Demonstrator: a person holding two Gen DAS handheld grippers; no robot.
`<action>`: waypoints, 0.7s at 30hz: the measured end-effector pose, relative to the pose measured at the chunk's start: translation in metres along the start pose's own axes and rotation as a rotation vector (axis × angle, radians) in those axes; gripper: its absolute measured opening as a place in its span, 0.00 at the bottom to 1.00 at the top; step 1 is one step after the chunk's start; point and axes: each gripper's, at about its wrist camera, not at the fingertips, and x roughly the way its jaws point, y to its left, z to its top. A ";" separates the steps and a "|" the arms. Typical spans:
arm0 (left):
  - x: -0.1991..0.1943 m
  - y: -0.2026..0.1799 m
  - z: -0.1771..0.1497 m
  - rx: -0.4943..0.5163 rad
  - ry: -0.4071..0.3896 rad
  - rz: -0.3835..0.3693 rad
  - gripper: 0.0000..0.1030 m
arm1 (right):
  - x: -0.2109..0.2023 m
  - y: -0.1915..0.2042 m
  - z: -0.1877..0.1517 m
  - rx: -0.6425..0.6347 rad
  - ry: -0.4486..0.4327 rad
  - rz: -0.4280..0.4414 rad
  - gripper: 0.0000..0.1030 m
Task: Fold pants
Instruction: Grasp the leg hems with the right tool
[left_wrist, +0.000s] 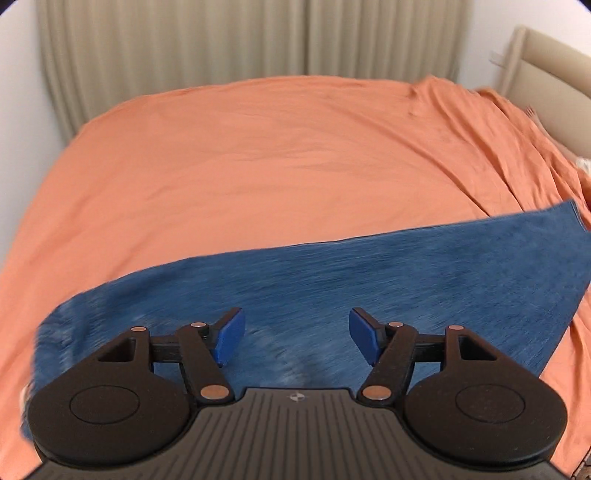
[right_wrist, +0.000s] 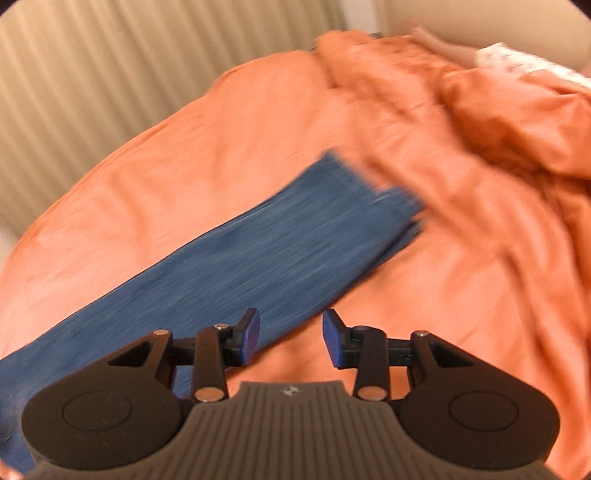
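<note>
Overall: one pants (left_wrist: 369, 280) on one bedsheet (left_wrist: 240, 155); two tools (left_wrist: 297, 338) (right_wrist: 291, 338) agape, empty.

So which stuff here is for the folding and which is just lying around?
For the job:
- blue pants, lying long on the bed
- left gripper, open over the pants
- right gripper, open at the pants' edge

Just there:
- orange bedsheet
- rumpled orange cover
- beige curtain
- headboard

The pants (left_wrist: 369, 280) lie flat on the bedsheet (left_wrist: 240, 166), with curtains (left_wrist: 221, 37) behind the bed.
</note>
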 end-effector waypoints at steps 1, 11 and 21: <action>0.008 -0.009 0.004 0.016 0.009 -0.002 0.74 | 0.004 -0.015 0.008 0.015 0.002 -0.015 0.34; 0.074 -0.056 0.021 0.090 0.094 0.030 0.73 | 0.053 -0.089 0.054 0.207 -0.027 -0.006 0.33; 0.104 -0.048 0.002 0.029 0.162 0.129 0.68 | 0.043 -0.068 0.079 0.054 -0.171 0.084 0.00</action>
